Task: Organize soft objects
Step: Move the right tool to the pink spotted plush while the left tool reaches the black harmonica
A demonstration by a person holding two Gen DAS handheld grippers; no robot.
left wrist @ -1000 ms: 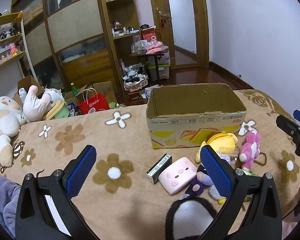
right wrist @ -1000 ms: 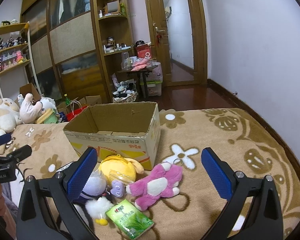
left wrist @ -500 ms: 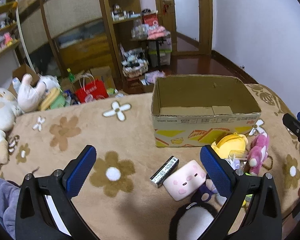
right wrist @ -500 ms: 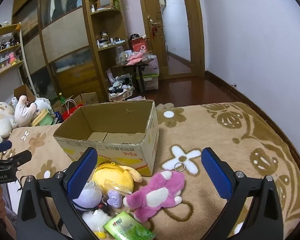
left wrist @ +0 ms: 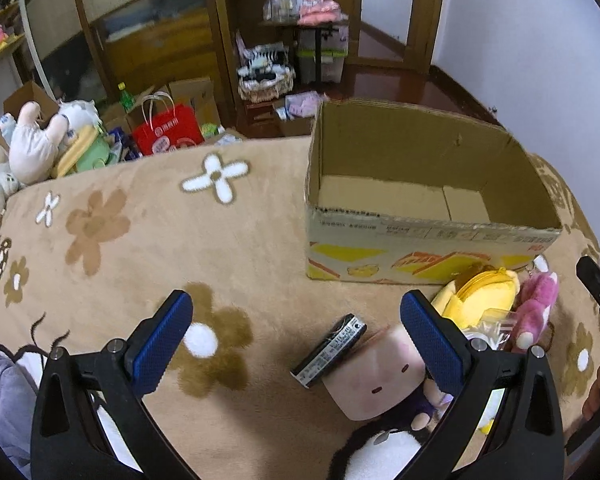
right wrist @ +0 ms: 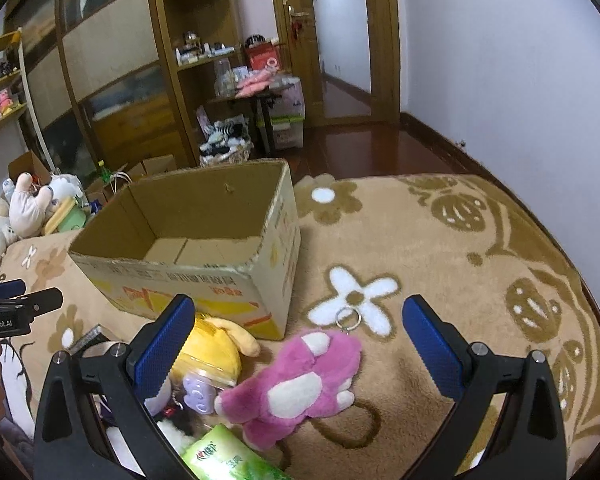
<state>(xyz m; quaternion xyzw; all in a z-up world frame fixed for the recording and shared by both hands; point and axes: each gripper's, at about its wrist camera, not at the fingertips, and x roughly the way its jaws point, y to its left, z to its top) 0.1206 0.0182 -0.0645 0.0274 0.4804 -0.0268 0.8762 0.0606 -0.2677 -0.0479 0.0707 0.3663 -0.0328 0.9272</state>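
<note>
An empty open cardboard box (left wrist: pixel 432 236) (right wrist: pixel 188 284) stands on a tan flower blanket. Before it lies a heap of soft toys: a pink square pig plush (left wrist: pixel 374 380), a yellow plush (left wrist: pixel 480 298) (right wrist: pixel 216 350), a pink furry paw plush (left wrist: pixel 536 308) (right wrist: pixel 296 384), a small purple toy (right wrist: pixel 198 394) and a black-and-white plush (left wrist: pixel 384 452). My left gripper (left wrist: pixel 296 336) is open and empty, above the blanket, its right finger over the pig plush. My right gripper (right wrist: pixel 298 340) is open and empty, over the pink paw plush.
A black flat harmonica-like case (left wrist: pixel 328 350) lies left of the pig plush. A green tissue pack (right wrist: pixel 228 460) lies at the near edge. Large plush toys (left wrist: pixel 32 144) and a red bag (left wrist: pixel 166 134) sit beyond the blanket's far left. Shelves and a door stand behind.
Both grippers have moved forward and tilted down toward the box and toys; the box's inside floor shows now. Both stay open and empty.
</note>
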